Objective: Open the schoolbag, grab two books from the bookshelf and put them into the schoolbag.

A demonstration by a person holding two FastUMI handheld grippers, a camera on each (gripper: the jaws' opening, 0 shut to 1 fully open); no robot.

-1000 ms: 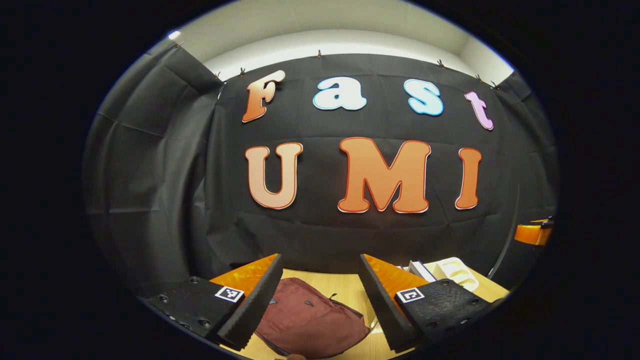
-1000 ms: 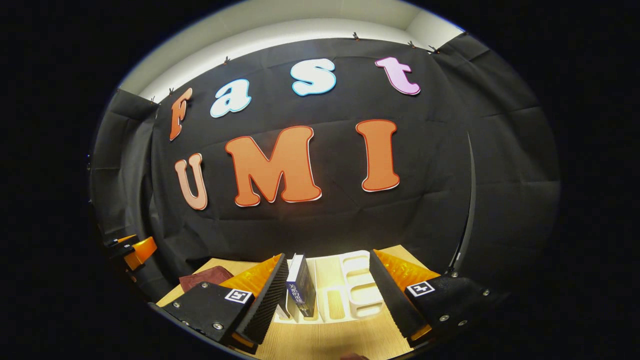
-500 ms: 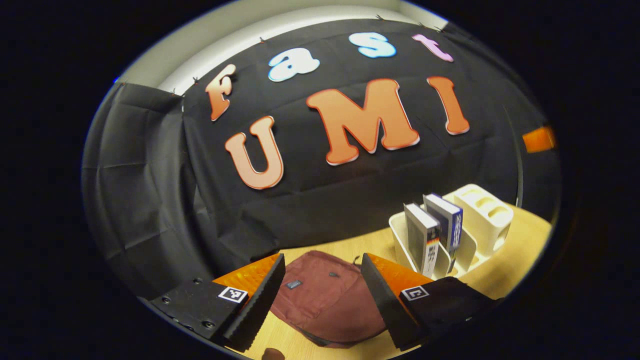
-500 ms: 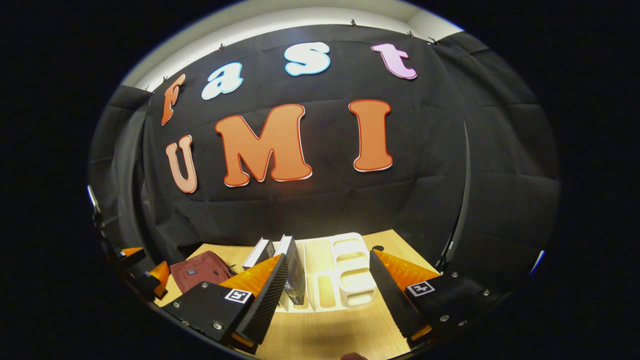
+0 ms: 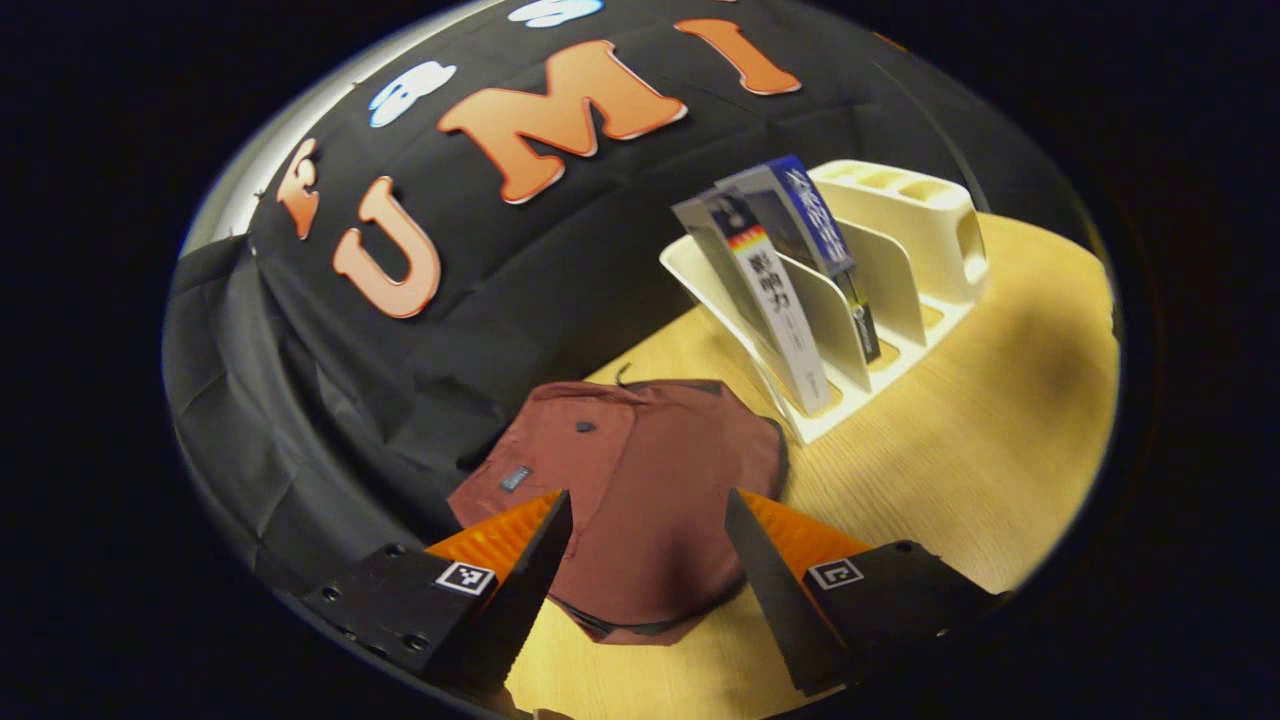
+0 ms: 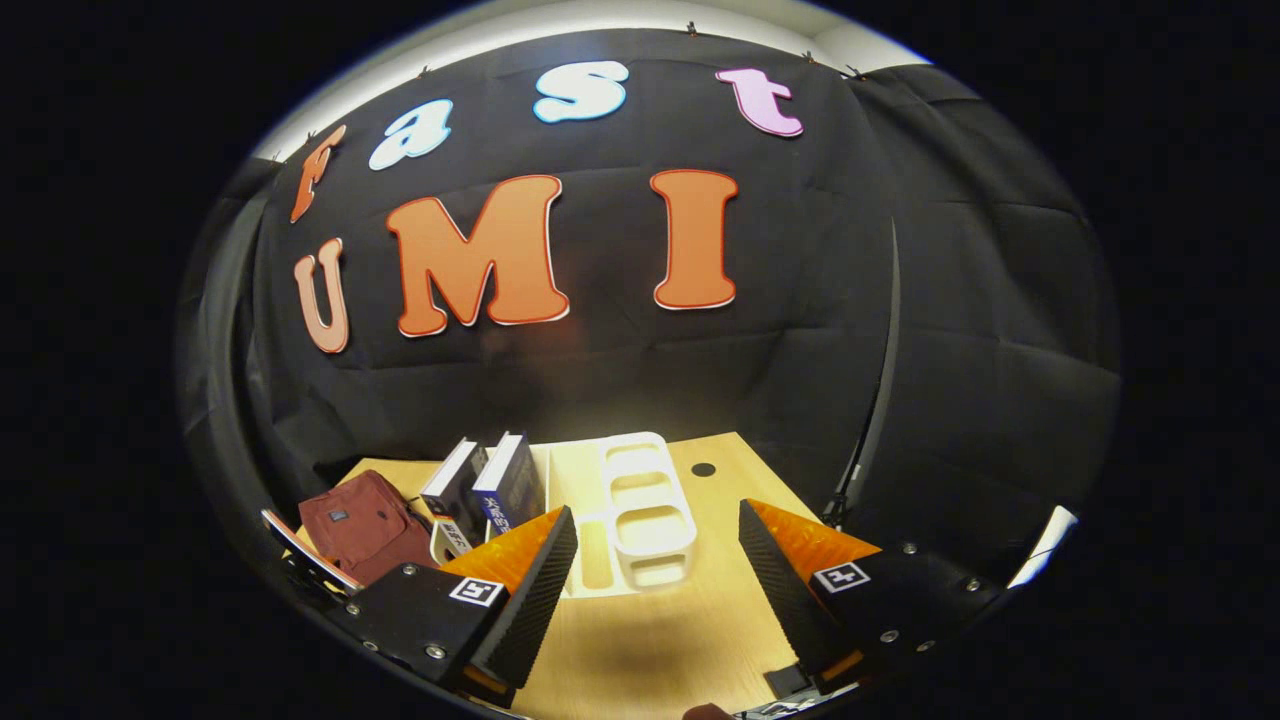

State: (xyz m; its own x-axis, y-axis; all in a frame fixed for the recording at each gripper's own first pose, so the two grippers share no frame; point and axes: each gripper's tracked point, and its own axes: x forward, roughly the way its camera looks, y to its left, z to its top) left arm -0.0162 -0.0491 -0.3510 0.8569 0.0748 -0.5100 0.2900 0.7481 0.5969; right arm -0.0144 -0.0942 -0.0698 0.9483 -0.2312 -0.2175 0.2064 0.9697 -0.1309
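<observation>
We see the left gripper (image 5: 645, 545) with fingers wide above the schoolbag (image 5: 640, 480); two books (image 5: 770, 270) stand at two o'clock; the right gripper (image 6: 655, 565) is wide too.

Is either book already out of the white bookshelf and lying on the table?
No, both books stand in the white bookshelf, beside the dark red schoolbag on the wooden table.

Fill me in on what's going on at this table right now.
A person holds a two-finger gripper in each hand over a wooden table. The left gripper is open and hangs over the dark red schoolbag, which lies flat, not yet gripped. The right gripper is open too, holding nothing, facing the white bookshelf. Both books stand in the bookshelf.
</observation>
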